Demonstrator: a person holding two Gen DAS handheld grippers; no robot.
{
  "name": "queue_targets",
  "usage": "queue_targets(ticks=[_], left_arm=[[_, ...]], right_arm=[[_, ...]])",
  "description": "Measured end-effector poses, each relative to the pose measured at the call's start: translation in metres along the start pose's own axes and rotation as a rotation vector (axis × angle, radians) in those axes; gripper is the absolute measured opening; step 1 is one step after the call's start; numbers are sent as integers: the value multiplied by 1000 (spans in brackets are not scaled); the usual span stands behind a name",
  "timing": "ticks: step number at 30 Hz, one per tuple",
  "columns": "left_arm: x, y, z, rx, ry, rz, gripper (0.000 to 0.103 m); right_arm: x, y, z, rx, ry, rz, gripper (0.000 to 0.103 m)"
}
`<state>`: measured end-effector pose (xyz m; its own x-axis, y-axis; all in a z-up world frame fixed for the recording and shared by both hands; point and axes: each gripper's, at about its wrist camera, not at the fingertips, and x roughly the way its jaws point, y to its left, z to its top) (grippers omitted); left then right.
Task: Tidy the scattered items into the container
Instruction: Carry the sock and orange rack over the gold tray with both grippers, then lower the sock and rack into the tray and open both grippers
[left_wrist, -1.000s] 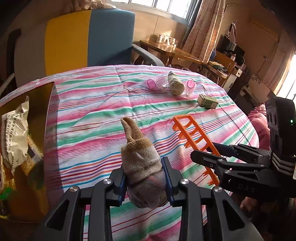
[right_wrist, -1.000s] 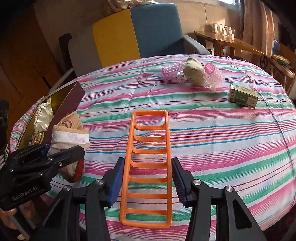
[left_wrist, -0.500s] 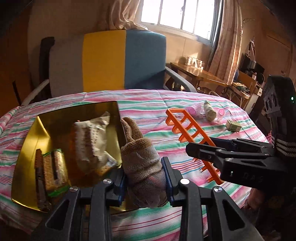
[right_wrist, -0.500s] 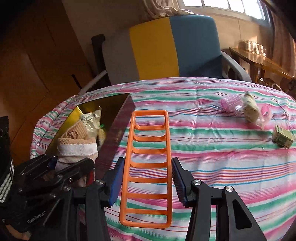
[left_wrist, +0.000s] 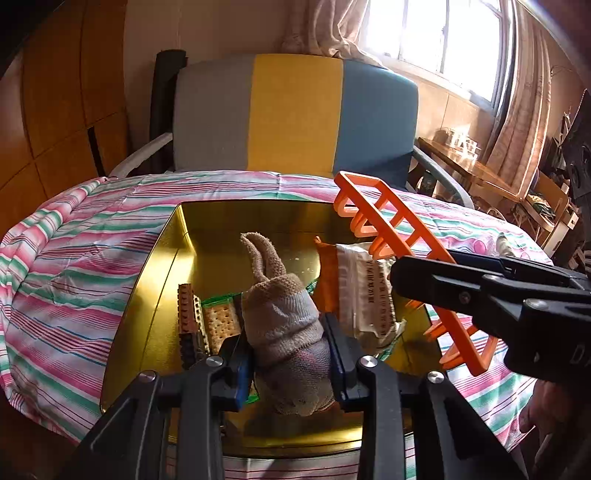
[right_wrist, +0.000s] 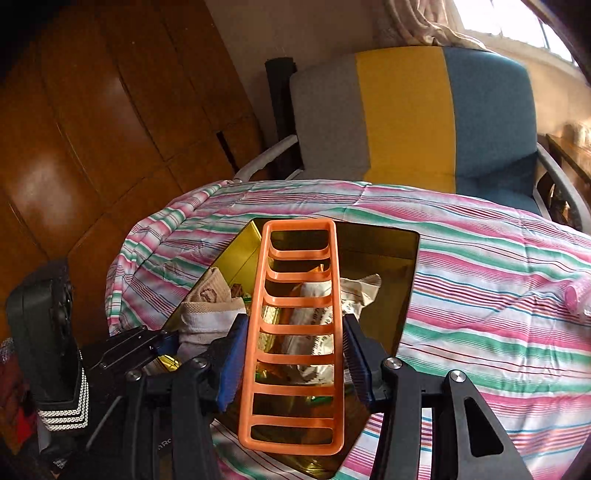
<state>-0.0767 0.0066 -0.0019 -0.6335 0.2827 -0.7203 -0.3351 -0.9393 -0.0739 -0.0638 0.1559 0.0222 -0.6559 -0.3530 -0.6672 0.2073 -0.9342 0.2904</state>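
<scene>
My left gripper (left_wrist: 288, 347) is shut on a rolled beige sock (left_wrist: 284, 317) and holds it above the open gold tin (left_wrist: 159, 258). My right gripper (right_wrist: 291, 354) is shut on an orange ladder-shaped plastic rack (right_wrist: 295, 332), held above the same tin (right_wrist: 406, 280). The rack also shows at the right of the left wrist view (left_wrist: 399, 236), and the sock at the left of the right wrist view (right_wrist: 207, 310). The tin holds a white snack packet (left_wrist: 365, 291), crackers (left_wrist: 221, 321) and a brown wafer bar (left_wrist: 188, 317).
The tin sits on a round table with a pink and green striped cloth (right_wrist: 498, 295). A pink hair roller (right_wrist: 578, 299) lies at the cloth's right. A grey, yellow and blue armchair (left_wrist: 295, 114) stands behind the table. Wooden panels (right_wrist: 110, 129) are on the left.
Both grippers have swung left with their loads, from over the striped cloth to above the gold tin. The tin now fills the middle of both views. Both grips are unchanged.
</scene>
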Motion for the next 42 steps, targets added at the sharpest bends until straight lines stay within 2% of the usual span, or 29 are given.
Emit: queue_targets(ticks=[10, 15, 20, 27, 32, 36, 42], left_arm=[[4, 19, -2, -54, 1, 38, 33], [1, 22, 1, -64, -9, 101, 33], [9, 34, 3, -94, 21, 143, 34], [25, 46, 9, -108, 51, 150, 35], [32, 49, 7, -114, 67, 144, 41], [32, 52, 6, -139, 67, 115, 51], [27, 54, 5, -159, 54, 119, 51]], right_arm=[[24, 12, -1, -25, 41, -31, 50], [26, 20, 0, -56, 34, -62, 50], [36, 33, 8, -94, 32, -82, 50], [63, 39, 15, -120, 73, -115, 51], [73, 33, 14, -108, 98, -116, 51], [70, 28, 11, -73, 100, -59, 54], [59, 23, 7, -27, 84, -25, 54]])
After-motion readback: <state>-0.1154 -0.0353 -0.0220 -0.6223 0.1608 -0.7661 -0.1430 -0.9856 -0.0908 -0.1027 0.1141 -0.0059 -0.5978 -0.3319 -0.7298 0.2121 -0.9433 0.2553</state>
